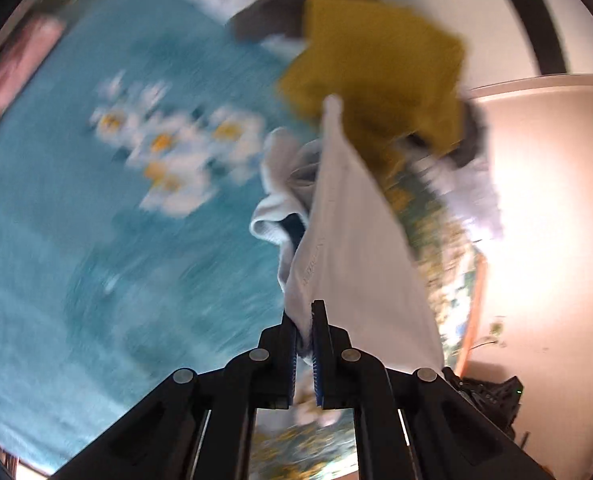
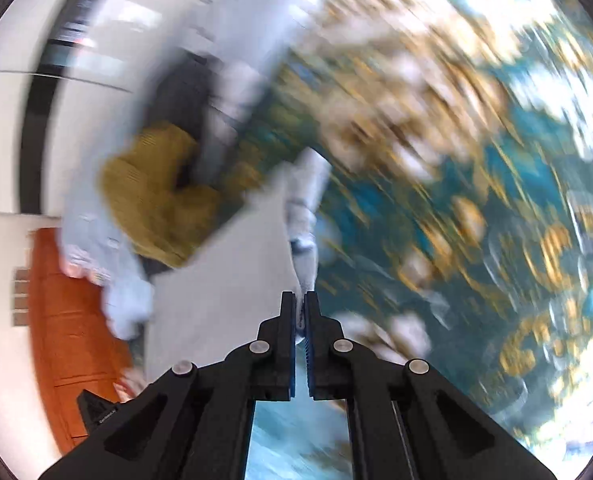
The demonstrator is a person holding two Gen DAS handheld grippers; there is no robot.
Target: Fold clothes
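A teal bedspread [image 1: 76, 240] with a cluster of white and yellow flowers [image 1: 172, 148] fills most of the left wrist view, heavily blurred; in the right wrist view the same kind of cover shows as a busier teal, gold and white pattern [image 2: 476, 200], also smeared by motion. Whether it lies on a bed or a table cannot be told. At its far edge sits a pile of clothes: a mustard yellow knitted garment [image 1: 380, 68] on top of a dark grey piece [image 1: 272, 20], with pale lilac fabric [image 2: 108, 264] bunched beside them near the wall. An orange wooden panel [image 2: 68, 332] stands at the left edge of the right wrist view. The white garment [image 1: 356, 240] is lifted off the bedspread and stretched between the two tools, hanging in front of the pile, with a loose folded hem [image 1: 280, 200] sagging to one side and a line of faint print along its edge, too small to read. The left tool [image 1: 304, 320] is pinching one edge of this white garment, its blue pads pressed on the cloth. The right tool [image 2: 300, 308] is pressed together on another edge of the same cloth, which runs away from its tips as a taut grey-white sheet.
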